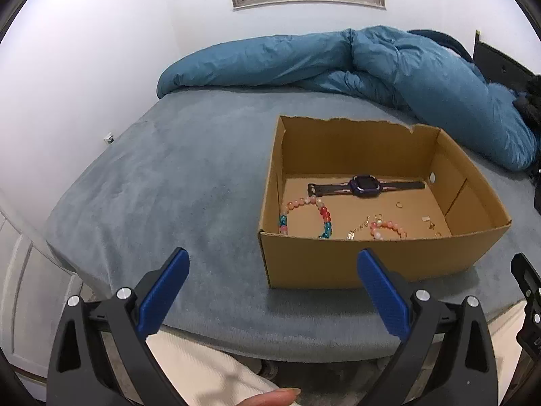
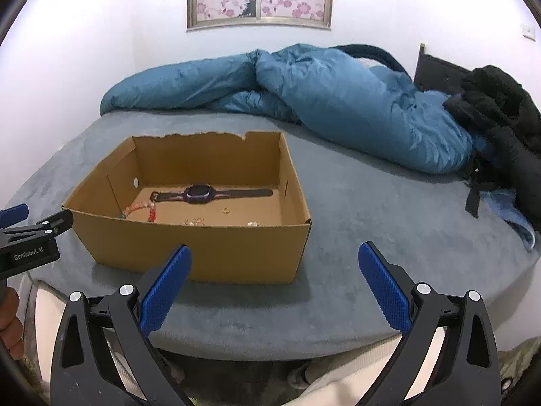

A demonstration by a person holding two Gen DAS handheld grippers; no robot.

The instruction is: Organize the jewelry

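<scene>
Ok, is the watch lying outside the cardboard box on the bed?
No, the watch lies flat on the floor of the cardboard box, near its far wall.

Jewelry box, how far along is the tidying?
Done: the watch, two bead bracelets and small gold pieces lie in the cardboard box. In hand: nothing; left gripper and right gripper are open and empty. Left: no jewelry shows on the bed.

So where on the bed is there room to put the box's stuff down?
The grey bed cover is bare to the left of the box, out to the bed edge. It is also bare to the right of the box, up to the blue quilt and black clothes. Inside the box the floor is crowded: watch, bead bracelets, small gold bits.
</scene>
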